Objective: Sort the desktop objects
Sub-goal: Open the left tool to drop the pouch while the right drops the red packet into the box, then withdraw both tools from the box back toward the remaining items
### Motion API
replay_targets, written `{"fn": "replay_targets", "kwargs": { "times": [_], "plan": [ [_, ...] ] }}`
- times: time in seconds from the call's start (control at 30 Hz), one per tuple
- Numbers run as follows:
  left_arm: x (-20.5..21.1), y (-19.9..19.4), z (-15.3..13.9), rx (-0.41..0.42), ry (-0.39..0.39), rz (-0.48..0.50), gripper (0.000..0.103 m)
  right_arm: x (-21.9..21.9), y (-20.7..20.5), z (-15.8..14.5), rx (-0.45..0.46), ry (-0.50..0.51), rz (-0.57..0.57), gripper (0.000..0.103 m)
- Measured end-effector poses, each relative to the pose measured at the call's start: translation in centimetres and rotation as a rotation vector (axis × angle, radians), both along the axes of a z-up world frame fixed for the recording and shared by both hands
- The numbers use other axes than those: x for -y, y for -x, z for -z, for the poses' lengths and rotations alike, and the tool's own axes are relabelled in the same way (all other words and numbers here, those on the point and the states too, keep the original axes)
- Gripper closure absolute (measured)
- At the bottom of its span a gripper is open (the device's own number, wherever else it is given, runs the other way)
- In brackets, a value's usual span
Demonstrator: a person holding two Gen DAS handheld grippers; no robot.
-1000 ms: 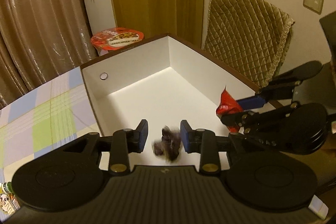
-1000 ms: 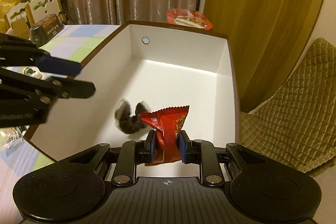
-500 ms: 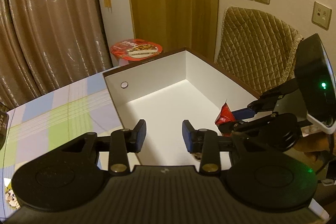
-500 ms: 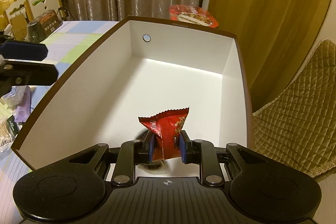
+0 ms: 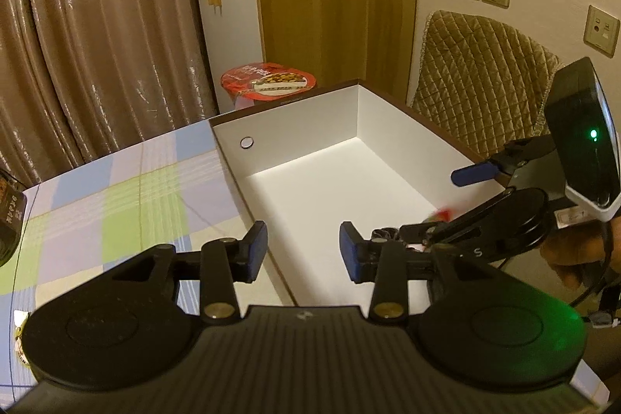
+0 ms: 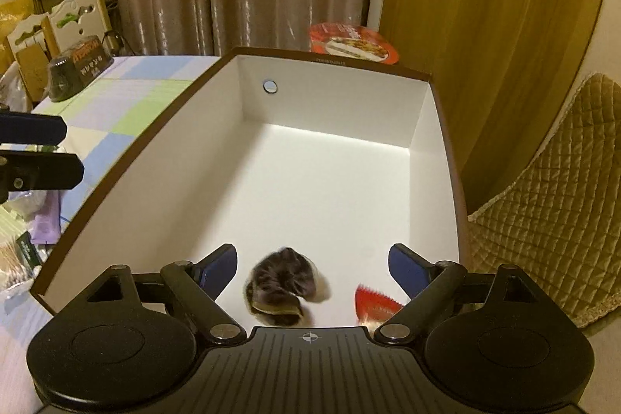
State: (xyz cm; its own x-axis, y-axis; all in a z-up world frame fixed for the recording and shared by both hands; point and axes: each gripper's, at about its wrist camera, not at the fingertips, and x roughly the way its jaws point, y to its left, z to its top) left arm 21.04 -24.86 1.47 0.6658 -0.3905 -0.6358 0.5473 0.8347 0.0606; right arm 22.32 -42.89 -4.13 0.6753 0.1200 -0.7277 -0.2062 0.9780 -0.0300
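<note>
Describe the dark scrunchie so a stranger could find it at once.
Find the big white box with a brown rim on the checked tablecloth. At its near end, on the floor, lies the dark scrunchie. Unlike the glossy red snack packet beside it, it is a soft, dark, ruffled fabric ring.

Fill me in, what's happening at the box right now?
A person with two handheld grippers is sorting desk items into a white box. The right gripper has just opened its jaws, and the red snack packet it was holding lies in the box beside a dark scrunchie-like item. The left gripper is open and empty at the box's edge.
</note>
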Motion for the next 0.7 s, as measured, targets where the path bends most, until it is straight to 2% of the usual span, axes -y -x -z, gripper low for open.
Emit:
{"fn": "replay_targets", "kwargs": {
  "times": [0.37,0.53,0.7],
  "plan": [
    [-2.5,1.8,-0.1,-0.007,0.02,-0.057,0.067,-1.4,1.9,-2.2,0.064,-0.009,-0.018,0.015],
    [-4.9,3.4,-0.1,-0.01,0.026,-0.12,0.063,-2.5,3.9,-4.1,0.128,-0.035,-0.038,0.014],
    [-8.0,5.6,-0.1,-0.011,0.018,-0.199,0.056,-4.3,6.0,-5.7,0.186,-0.065,-0.106,0.014]
  ]
}}
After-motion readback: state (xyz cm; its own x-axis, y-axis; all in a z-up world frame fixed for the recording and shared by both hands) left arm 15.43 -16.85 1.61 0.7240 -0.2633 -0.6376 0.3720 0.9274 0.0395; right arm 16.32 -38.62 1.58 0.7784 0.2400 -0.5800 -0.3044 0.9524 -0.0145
